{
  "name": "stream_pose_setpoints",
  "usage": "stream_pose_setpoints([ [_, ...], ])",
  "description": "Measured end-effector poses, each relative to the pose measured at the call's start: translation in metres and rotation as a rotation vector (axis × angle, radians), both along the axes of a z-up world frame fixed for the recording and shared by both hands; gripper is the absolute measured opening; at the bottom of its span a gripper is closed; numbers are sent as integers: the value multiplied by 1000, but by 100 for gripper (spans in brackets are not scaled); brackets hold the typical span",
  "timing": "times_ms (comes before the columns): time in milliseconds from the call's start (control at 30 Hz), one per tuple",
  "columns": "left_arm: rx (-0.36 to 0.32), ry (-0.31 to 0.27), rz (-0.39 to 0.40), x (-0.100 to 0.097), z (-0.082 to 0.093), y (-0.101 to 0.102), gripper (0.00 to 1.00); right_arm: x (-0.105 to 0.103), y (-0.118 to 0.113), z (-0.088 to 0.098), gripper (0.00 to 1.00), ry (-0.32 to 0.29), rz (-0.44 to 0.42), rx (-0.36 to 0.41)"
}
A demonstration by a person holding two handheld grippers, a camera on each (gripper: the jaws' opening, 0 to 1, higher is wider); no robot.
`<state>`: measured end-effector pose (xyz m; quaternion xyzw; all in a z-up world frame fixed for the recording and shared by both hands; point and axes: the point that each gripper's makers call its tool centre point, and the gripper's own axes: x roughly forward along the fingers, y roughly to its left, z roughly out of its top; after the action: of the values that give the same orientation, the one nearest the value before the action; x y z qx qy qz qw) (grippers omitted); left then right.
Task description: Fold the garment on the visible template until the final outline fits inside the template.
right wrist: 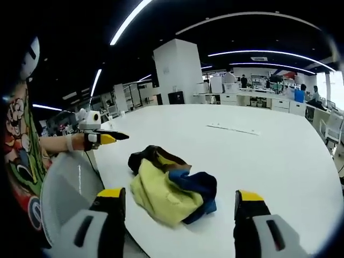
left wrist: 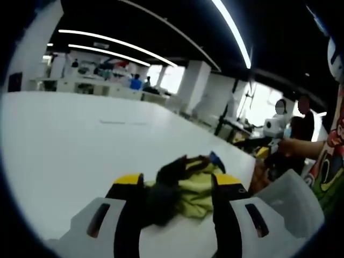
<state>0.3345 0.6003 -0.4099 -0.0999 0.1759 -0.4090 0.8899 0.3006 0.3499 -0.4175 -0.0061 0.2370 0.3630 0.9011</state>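
1. On the white bench [left wrist: 80,145], left gripper view: crumpled yellow, black and blue fabric garment [left wrist: 188,185] lying bunched near the bench edge, just beyond the left gripper [left wrist: 177,185]; yellow-tipped black fingers [left wrist: 129,185] apart, empty.
2. Right gripper view: same garment [right wrist: 169,191] heaped on the bench [right wrist: 258,156], ahead of the right gripper [right wrist: 180,199]; fingers [right wrist: 110,196] wide apart, holding nothing.
3. Left gripper [right wrist: 105,138] held over the bench edge, at left; finger state there cannot be told.

The garment [right wrist: 171,189] is pale yellow with dark blue and black or dark brown parts, plain as far as the blur lets me tell. The table [right wrist: 258,150] is white. Both grippers [right wrist: 180,207] [left wrist: 177,188] have black jaws with yellow tips on white bodies.
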Motion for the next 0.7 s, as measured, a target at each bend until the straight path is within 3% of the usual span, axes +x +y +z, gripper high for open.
stream_pose_setpoints([
  [300, 60, -8, -18, -5, -5, -2, 53, 1, -1, 0, 84, 3, -1, -5],
  [533, 144, -19, -30, -6, -16, -3, 71, 1, 9, 0, 84, 2, 8, 4],
  [700, 153, -15, -30, -5, -19, -1, 72, 0, 13, 0, 83, 7, 16, 0],
])
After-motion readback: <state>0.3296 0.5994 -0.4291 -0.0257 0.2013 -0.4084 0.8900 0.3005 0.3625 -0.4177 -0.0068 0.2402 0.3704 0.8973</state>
